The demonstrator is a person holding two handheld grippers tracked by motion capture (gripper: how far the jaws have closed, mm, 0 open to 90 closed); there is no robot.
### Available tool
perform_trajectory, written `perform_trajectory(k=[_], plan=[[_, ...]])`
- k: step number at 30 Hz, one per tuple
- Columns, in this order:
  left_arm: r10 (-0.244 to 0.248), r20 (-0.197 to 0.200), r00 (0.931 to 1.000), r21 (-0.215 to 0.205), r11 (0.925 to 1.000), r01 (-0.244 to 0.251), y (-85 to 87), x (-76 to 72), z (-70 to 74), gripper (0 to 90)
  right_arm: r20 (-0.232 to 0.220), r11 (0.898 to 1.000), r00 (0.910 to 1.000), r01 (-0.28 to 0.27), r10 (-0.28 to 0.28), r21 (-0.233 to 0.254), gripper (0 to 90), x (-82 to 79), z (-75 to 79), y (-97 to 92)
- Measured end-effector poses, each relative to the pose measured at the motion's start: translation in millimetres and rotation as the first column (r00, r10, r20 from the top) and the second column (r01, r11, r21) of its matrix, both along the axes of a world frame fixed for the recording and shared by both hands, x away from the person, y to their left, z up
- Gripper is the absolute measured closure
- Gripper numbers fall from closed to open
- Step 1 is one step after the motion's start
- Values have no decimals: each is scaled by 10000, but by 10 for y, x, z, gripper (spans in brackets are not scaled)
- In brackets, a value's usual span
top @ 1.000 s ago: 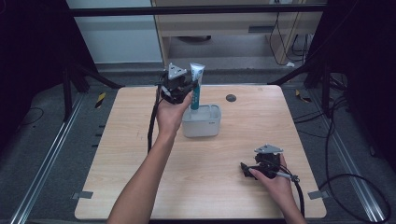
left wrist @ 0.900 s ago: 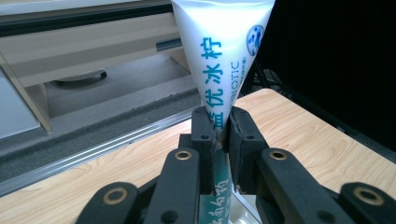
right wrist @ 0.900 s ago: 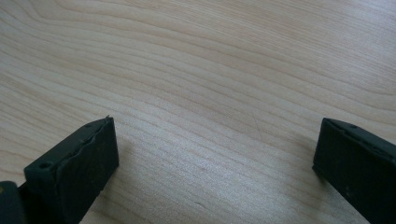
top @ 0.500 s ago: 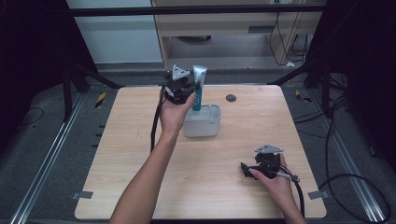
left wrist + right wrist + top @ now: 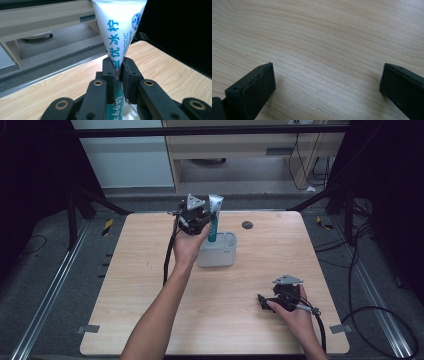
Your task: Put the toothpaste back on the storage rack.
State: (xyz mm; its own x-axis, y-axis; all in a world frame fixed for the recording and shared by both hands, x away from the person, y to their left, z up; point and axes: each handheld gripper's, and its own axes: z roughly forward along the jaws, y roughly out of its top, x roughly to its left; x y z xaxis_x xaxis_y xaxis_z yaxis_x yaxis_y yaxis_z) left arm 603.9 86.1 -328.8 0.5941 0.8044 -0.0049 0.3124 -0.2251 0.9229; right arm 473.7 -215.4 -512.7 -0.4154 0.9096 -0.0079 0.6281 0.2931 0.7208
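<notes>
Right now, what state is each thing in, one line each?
Left claw: shut on the tube, held above the container.
Tube: upright, crimped flat end up, pinched partway along its length.
Container: open-topped, standing on the table.
Right claw: open, nothing between its jaws, low over the table.

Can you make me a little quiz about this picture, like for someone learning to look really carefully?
1. True or false: the left gripper is shut on the toothpaste tube.
2. What is the right gripper doing? A) holding a cup B) open over bare table wood C) pinching a cable
3. Fill in: the tube's lower end dips toward the grey ____ on the table.

Key: 1 true. 2 B, its jaws stand wide apart with nothing between them. 3 tub.
</notes>
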Motion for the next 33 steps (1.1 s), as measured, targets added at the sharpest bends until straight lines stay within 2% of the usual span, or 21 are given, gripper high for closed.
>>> perform_trajectory(k=[18,33], plan=[[107,-553,9984,266,9996,-93,59,-1,-361,811,3,10000,10000,7,-7,45,4,0,-1,3],[14,-697,9976,478,9989,20,61,2,-476,810,-9,10000,10000,12,-12,52,4,-1,0,3]])
